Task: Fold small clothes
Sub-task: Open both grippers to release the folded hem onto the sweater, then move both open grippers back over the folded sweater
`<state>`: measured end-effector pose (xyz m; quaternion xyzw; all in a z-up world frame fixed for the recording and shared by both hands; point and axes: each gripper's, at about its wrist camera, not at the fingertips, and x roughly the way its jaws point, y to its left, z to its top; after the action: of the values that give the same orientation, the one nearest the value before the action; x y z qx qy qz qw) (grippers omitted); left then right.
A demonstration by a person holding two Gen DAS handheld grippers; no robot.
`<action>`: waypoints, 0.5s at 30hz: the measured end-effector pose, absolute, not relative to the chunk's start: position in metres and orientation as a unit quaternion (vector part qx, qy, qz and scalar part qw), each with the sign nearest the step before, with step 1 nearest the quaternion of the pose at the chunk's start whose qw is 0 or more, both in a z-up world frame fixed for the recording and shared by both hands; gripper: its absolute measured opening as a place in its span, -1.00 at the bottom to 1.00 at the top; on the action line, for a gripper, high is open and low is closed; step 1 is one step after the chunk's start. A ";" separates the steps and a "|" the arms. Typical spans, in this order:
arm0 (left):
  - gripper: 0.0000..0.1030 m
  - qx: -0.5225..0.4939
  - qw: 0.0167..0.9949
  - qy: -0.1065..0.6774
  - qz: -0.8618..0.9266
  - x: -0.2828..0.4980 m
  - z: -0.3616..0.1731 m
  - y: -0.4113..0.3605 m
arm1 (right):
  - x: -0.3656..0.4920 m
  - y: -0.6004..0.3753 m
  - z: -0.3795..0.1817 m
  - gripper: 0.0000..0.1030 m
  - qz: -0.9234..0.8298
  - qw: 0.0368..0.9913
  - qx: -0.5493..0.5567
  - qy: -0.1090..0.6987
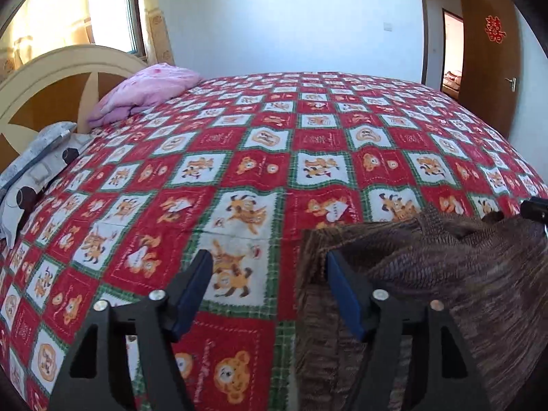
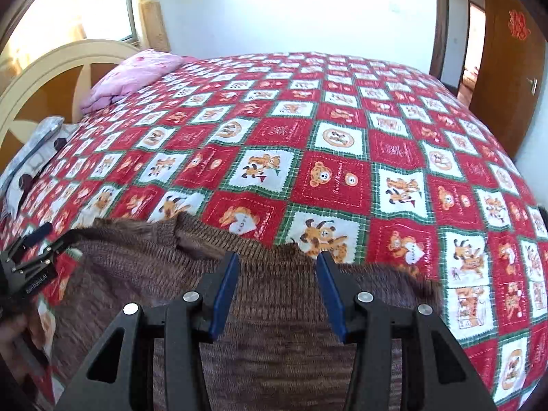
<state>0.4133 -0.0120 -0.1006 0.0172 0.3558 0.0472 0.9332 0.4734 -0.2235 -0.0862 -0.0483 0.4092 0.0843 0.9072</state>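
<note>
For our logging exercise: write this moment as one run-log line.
task: fold small clothes | brown knit garment flat on bedspread | left hand-held gripper open, at garment's edge | right hand-held gripper open over garment

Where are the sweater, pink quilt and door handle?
sweater (image 2: 274, 308): right wrist view, knit body between the fingers.
pink quilt (image 1: 144, 89): left wrist view, middle of the folded bundle.
door handle (image 1: 511, 84): left wrist view, metal lever.

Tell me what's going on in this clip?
A person with a gripper in each hand is working on a brown knitted sweater spread on a bed with a red cartoon-print bedspread. Both grippers are open. The right gripper hovers over the sweater's far edge, fabric showing between its fingers. The left gripper sits at the sweater's left edge, mostly over bedspread. No fold is visible yet.
</note>
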 end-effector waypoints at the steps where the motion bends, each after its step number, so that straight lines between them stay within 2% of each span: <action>1: 0.42 0.034 0.934 0.350 0.056 0.407 -0.102 -0.010 | 0.467 -0.224 -0.089 -0.05 0.087 0.907 -0.058 0.408; 9: 0.43 0.062 0.935 0.348 0.014 0.383 -0.111 -0.036 | 0.453 -0.250 -0.126 -0.05 0.078 0.893 -0.071 0.438; 13: 0.62 0.092 0.929 0.357 0.033 0.394 -0.124 -0.049 | 0.468 -0.245 -0.143 -0.05 0.103 0.872 -0.060 0.474; 15: 0.62 0.085 0.919 0.382 0.049 0.401 -0.137 -0.043 | 0.479 -0.242 -0.147 -0.05 0.082 0.875 -0.071 0.472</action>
<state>0.4008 -0.0432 -0.1370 0.0847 0.3824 0.0491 0.9188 0.4786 -0.2417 -0.1467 -0.0713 0.4716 0.0824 0.8751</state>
